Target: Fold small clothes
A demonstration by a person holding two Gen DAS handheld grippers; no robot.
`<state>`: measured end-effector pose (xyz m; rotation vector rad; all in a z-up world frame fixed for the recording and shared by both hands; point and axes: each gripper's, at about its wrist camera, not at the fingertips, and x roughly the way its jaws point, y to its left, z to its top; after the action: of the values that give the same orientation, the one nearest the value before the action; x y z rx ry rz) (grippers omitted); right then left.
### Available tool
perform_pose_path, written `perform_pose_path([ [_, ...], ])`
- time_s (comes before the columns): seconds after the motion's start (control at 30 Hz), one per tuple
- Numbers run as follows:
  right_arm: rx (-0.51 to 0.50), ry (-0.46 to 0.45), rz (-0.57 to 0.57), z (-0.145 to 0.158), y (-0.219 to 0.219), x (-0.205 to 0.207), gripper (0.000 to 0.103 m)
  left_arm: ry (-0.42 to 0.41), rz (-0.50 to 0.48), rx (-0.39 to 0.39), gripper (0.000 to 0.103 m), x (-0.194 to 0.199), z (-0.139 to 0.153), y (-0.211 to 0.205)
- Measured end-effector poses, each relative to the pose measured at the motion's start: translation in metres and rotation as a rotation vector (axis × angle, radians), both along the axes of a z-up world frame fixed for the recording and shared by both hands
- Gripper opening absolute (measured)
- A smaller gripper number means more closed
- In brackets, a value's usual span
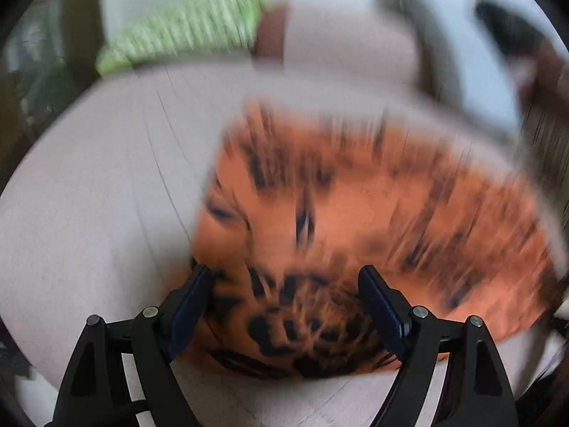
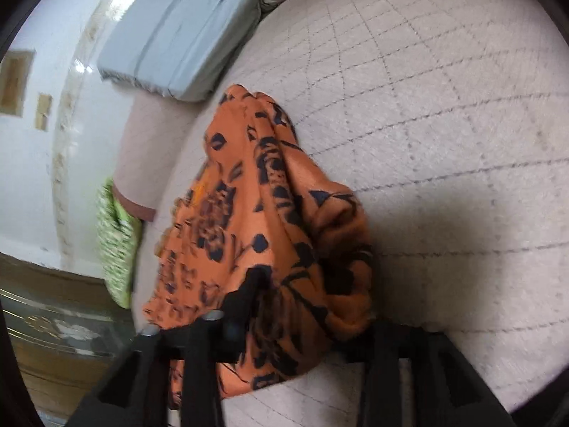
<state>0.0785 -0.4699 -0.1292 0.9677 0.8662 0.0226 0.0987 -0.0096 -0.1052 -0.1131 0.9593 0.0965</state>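
Observation:
An orange garment with a black flower print [image 1: 355,213] lies spread on a pale quilted bed [image 1: 89,178]; the left wrist view is blurred. My left gripper [image 1: 284,272] stands open over the garment's near edge, its fingers straddling the cloth and pinching nothing. In the right wrist view the same garment [image 2: 249,195] is bunched into folds that run down into my right gripper [image 2: 306,284]. Cloth sits between its jaws and drapes over the right finger, hiding it; only the left finger [image 2: 254,281] shows. Whether the pads press the cloth I cannot tell.
A green striped cloth [image 1: 185,25] [image 2: 117,242] lies at the bed's edge [image 2: 426,106]. A folded grey blanket [image 2: 177,35] sits at the far end. Dark wooden furniture [image 2: 53,320] stands below the bed's left side. Blurred dark shapes [image 1: 505,25] show at the upper right.

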Motion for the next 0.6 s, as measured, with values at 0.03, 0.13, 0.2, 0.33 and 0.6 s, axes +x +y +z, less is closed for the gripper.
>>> perform_pose_path([
  [0.03, -0.023, 0.016, 0.013, 0.003, 0.003, 0.004, 0.059, -0.04, -0.005, 0.056, 0.086, -0.004, 0.003, -0.006],
  [0.13, -0.099, 0.049, 0.067, 0.014, 0.01, 0.014, 0.024, -0.193, -0.052, 0.022, 0.085, -0.024, 0.037, -0.009],
  [0.2, -0.13, 0.056, 0.086, 0.019, 0.012, 0.017, 0.022, -0.317, -0.021, 0.036, 0.085, -0.042, 0.057, -0.002],
  [0.33, 0.045, 0.063, 0.044, -0.011, -0.001, 0.014, 0.026, -0.042, -0.036, 0.018, 0.087, -0.016, 0.014, 0.006],
  [0.6, 0.119, 0.085, 0.057, -0.014, -0.011, 0.013, 0.024, -0.262, 0.081, 0.053, 0.089, -0.051, 0.058, 0.027],
])
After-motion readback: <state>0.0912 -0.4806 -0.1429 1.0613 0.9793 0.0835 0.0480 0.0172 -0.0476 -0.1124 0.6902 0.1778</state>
